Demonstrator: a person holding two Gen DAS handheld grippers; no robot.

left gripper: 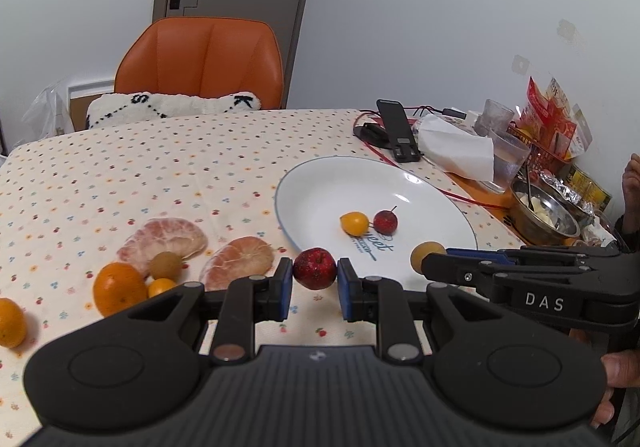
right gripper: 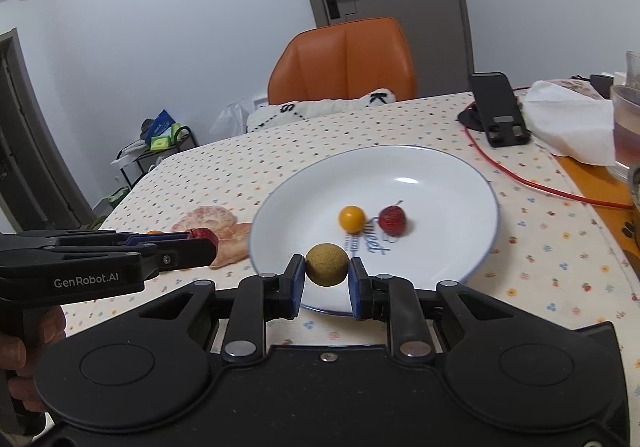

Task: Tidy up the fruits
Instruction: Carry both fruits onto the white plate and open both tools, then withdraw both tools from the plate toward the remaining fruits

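Two fruits gripped, one per gripper, at the near edge of the plate.

Left gripper [left gripper: 315, 276] clamped on a dark red fruit [left gripper: 315, 268] just short of the white plate [left gripper: 320, 175]; right gripper [right gripper: 327, 274] clamped on a tan round fruit [right gripper: 327, 264] over the plate's near rim. Left of the left gripper, on the dotted tablecloth [left gripper: 160, 159]: an orange [left gripper: 119, 288], a small brown fruit [left gripper: 165, 266], two peeled citrus halves [left gripper: 240, 261]. Just ahead on the plate: a small yellow fruit [left gripper: 354, 222] beside a small red stemmed fruit [left gripper: 386, 222]. Farther off, an orange chair [left gripper: 200, 59].
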